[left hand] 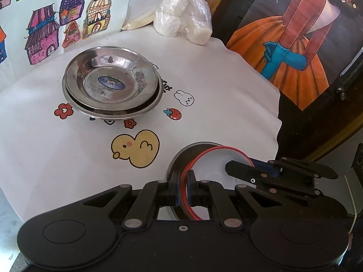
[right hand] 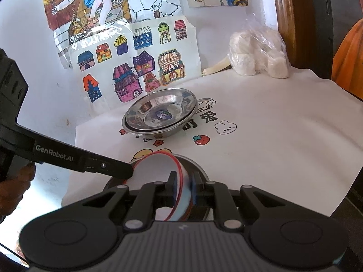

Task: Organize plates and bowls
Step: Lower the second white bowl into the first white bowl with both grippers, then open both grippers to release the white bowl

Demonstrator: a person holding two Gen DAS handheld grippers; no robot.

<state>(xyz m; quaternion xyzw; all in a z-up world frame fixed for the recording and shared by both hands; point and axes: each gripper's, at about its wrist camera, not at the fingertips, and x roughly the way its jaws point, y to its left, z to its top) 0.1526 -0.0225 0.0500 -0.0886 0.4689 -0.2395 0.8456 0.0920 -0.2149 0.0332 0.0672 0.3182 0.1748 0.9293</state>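
Both hand-held grippers, left (left hand: 183, 189) and right (right hand: 184, 189), are pinching the red-rimmed white bowl (left hand: 215, 165) by opposite rim edges over a steel plate (left hand: 179, 158) at 6 o'clock; next is probably carrying it toward the nested steel plates (left hand: 112, 83) at 11 o'clock on the surface (left hand: 226, 113).

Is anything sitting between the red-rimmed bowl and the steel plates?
Nothing visible. Only bare printed cloth lies between the bowl, gripped by the left gripper and right gripper, and the steel plates.
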